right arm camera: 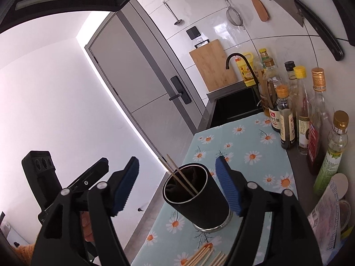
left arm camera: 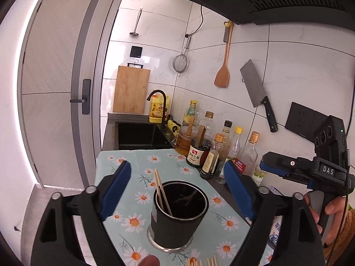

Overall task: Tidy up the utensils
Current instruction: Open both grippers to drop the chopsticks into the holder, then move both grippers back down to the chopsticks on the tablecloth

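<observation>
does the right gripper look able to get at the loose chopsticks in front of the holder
Probably yes: the right gripper is open and empty, the loose chopsticks lie uncovered on the cloth, and the black holder stands behind them, not over them.

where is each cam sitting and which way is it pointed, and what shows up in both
Left wrist: sits on the left tool, looking forward and down at the black utensil holder on the daisy tablecloth, tiled wall behind; its own open blue fingers, the right tool and a hand show.
Right wrist: sits on the right tool, tilted, facing the utensil holder and door; its own open blue fingers and the left tool show.
Shared: holder with two chopsticks, loose chopsticks, bottles, cutting board.
</observation>
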Tool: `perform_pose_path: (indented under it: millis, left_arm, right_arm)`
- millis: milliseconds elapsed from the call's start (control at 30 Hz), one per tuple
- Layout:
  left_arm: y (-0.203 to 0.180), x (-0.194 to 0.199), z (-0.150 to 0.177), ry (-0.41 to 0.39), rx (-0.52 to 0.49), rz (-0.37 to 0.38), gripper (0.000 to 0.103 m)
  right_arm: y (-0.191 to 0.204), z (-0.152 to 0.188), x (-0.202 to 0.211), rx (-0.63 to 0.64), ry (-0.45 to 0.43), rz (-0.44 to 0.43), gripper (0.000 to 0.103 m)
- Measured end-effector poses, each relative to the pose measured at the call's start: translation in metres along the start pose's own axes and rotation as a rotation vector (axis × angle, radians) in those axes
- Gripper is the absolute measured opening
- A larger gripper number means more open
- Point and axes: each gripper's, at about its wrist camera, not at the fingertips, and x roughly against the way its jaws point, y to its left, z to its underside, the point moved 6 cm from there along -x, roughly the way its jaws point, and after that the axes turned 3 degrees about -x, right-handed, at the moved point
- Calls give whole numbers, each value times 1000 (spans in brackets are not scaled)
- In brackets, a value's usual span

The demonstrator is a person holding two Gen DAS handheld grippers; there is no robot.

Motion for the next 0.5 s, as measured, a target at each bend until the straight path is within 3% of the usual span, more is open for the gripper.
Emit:
perform_pose_path:
  millis: [33, 133, 333, 500]
  left_arm:
    - [-2, 6, 0, 3, -2, -3, 97]
    - [-5, 19, 2, 30, -13, -6, 97]
    - [-6, 32, 20, 133, -8, 21, 97]
    - [3, 30, 48, 249, -22, 48, 97]
  right_arm:
    - [-3, 2, 6, -18, 3, 8, 91]
    - [-11, 8, 20, -72, 27, 24, 97]
    - [-25, 41, 23, -161, 173, 117, 98]
    - [-37, 91, 14, -243, 328, 219, 98]
